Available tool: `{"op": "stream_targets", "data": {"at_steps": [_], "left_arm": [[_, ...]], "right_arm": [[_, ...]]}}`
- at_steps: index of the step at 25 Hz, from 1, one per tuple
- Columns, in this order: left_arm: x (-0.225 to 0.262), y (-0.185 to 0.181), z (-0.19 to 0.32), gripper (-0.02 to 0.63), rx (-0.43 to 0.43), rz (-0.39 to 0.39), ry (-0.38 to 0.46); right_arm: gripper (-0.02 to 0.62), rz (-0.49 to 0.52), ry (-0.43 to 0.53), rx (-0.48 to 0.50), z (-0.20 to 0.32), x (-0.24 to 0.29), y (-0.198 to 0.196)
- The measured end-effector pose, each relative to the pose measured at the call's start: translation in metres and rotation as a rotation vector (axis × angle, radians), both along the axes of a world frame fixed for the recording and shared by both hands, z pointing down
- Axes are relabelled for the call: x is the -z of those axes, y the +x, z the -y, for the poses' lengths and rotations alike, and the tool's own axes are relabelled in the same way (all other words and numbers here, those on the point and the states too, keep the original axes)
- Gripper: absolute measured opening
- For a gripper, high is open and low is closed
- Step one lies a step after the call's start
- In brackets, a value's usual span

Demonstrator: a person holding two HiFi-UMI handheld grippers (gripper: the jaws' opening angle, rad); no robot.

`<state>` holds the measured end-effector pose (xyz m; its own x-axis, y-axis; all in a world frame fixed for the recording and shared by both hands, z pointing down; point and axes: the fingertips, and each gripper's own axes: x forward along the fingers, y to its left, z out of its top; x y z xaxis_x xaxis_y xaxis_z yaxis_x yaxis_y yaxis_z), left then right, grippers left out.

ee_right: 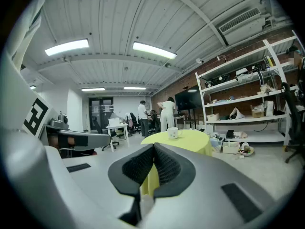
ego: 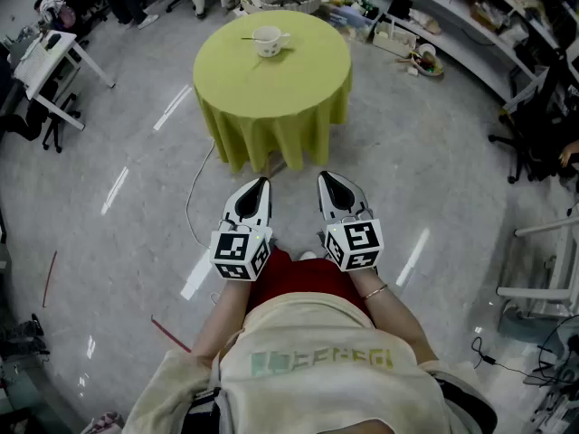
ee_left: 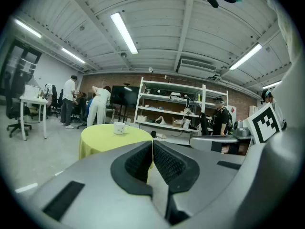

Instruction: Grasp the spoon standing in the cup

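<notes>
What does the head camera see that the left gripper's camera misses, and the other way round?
Only the head view shows both tools whole from above, the left gripper beside the right gripper over the floor, and the spoon handle poking out of the cup. Only the left gripper view shows the ceiling lights and, close up, its own jaws pressed together. Both show the yellow table with the white cup on it.

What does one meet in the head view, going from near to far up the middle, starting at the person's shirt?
Shirt → left gripper and right gripper, side by side, both shut → table → cup.
</notes>
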<state>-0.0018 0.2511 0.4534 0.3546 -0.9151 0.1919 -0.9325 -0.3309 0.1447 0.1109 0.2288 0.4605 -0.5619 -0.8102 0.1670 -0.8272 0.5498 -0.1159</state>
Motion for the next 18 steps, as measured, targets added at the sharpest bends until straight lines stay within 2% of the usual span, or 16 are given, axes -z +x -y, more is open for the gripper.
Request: {"op": "stream_targets", "data": {"at_steps": [18], "left_arm": [[0.017,0.009,0.001,0.028,0.007,0.014,0.029]], "right_arm": [[0.038,0.069,-0.011,0.004,0.006,0.013,0.012]]}}
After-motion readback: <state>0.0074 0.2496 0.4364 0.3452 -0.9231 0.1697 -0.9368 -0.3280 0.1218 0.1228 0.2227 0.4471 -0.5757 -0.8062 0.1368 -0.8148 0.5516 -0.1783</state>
